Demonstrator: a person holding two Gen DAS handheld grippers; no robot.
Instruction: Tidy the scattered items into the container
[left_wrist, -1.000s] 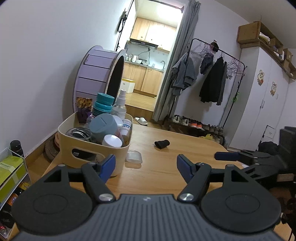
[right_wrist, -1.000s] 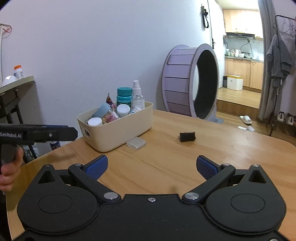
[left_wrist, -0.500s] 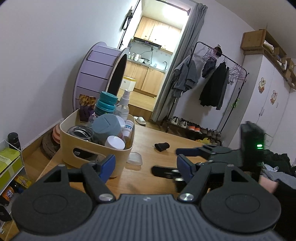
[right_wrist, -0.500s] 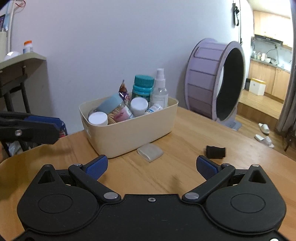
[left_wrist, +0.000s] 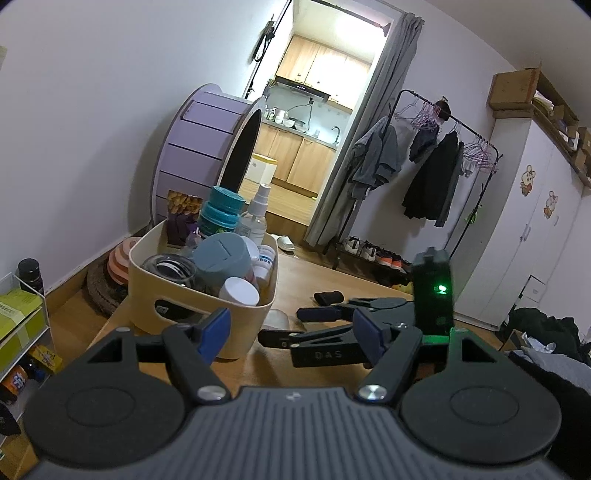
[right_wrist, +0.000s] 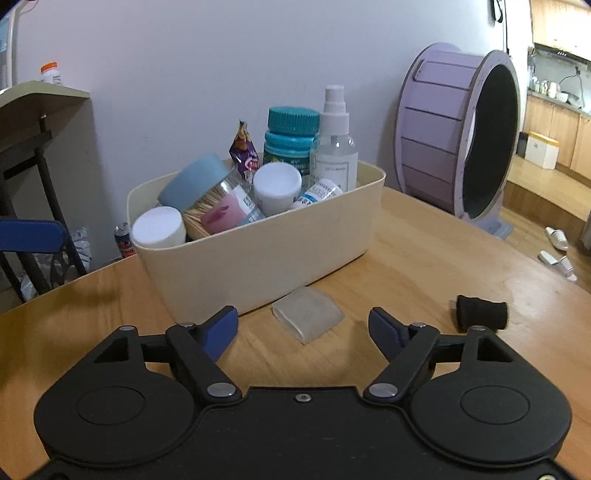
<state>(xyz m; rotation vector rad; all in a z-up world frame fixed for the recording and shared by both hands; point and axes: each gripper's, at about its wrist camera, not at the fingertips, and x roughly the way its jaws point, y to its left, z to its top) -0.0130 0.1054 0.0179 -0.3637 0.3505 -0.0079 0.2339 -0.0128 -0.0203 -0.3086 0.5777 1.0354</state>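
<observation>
Left hand-held gripper (left_wrist: 291, 330): jaws parted, nothing between the blue pads (left_wrist: 214, 328), pointed slightly downward. Right hand-held gripper (right_wrist: 303, 326): jaws have just been closing, nothing gripped; the gap between the pads (right_wrist: 221, 326) remains wide, tilted down toward the bench. From the left wrist view, the right gripper lies ahead of the left one's right finger, its fingers pointing leftward.

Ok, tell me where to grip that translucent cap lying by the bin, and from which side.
Grip the translucent cap across its two long curved sides, coming from above at the front. It lies flat on the table, close beside the cream bin, so the bin side is probably too tight.
</observation>
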